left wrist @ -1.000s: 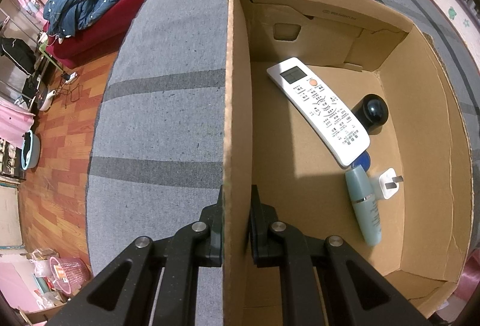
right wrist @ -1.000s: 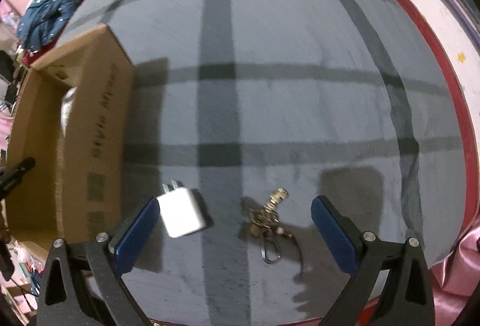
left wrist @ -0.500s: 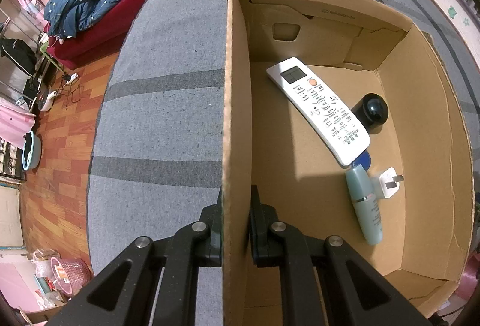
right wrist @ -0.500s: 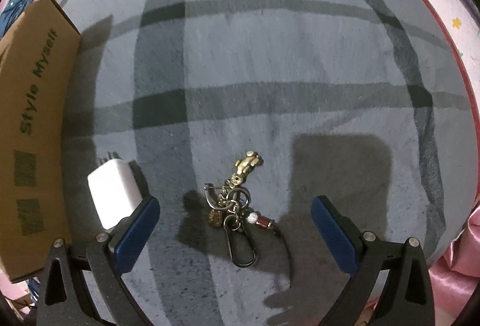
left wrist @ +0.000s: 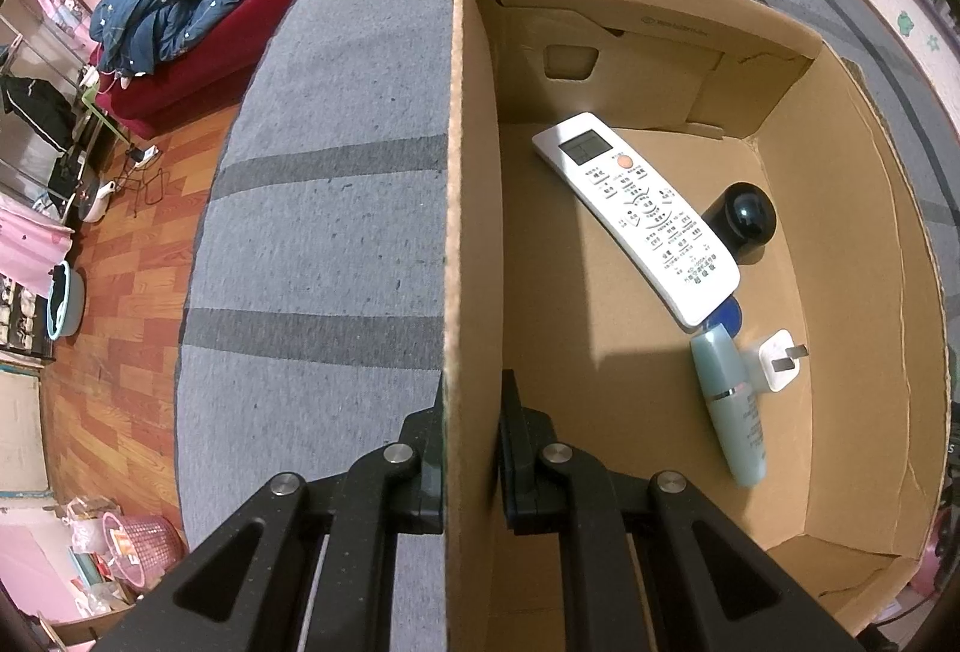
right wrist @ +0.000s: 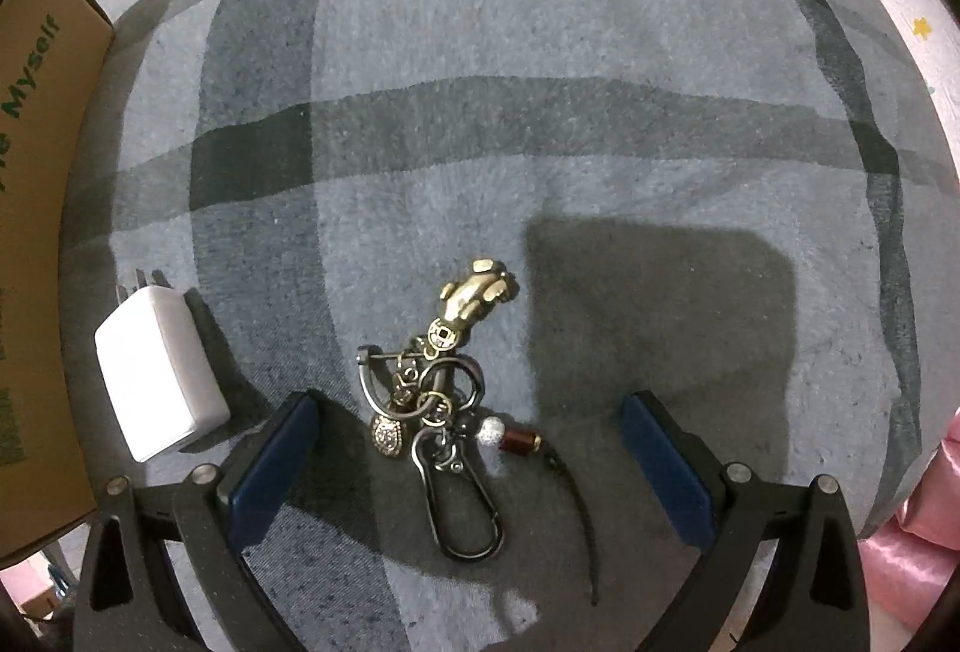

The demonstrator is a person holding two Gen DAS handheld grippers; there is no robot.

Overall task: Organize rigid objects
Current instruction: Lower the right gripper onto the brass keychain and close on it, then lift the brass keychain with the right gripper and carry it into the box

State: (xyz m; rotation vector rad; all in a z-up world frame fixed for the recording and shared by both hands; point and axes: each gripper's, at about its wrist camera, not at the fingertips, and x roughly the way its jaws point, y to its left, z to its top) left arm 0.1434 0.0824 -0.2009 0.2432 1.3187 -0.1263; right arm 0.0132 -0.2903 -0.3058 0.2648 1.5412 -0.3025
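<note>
The right gripper [right wrist: 468, 436] stands wide open and points down at the grey checked blanket [right wrist: 540, 51]. Between its two blue pads [right wrist: 273, 463] lies the keychain [right wrist: 447, 400] – a bunch of rings, a dark carabiner, some beads and a small brass figure. It is nearer to the left pad than to the right one, and neither pad touches it. Just outside the left pad lies a white charger [right wrist: 159, 373] with its prongs away from the camera, close to the pad. Beyond the charger, at the left edge, is the outer wall of the cardboard box [right wrist: 36, 123] with green letters on it.

The left gripper [left wrist: 471, 448] is clenched on the near side wall of the cardboard box [left wrist: 471, 232] – one finger outside, one inside. Inside the box, well apart from this gripper, lie a white remote control [left wrist: 636, 214], a black round bottle [left wrist: 741, 220] beside it, a pale green tube [left wrist: 729, 403] and a white plug adapter [left wrist: 777, 367] touching the tube. The remote's lower end partly covers a small blue cap [left wrist: 726, 319]. At the left of the bed are a wooden floor [left wrist: 120, 262] and a red sofa with a blue jacket [left wrist: 180, 3]
</note>
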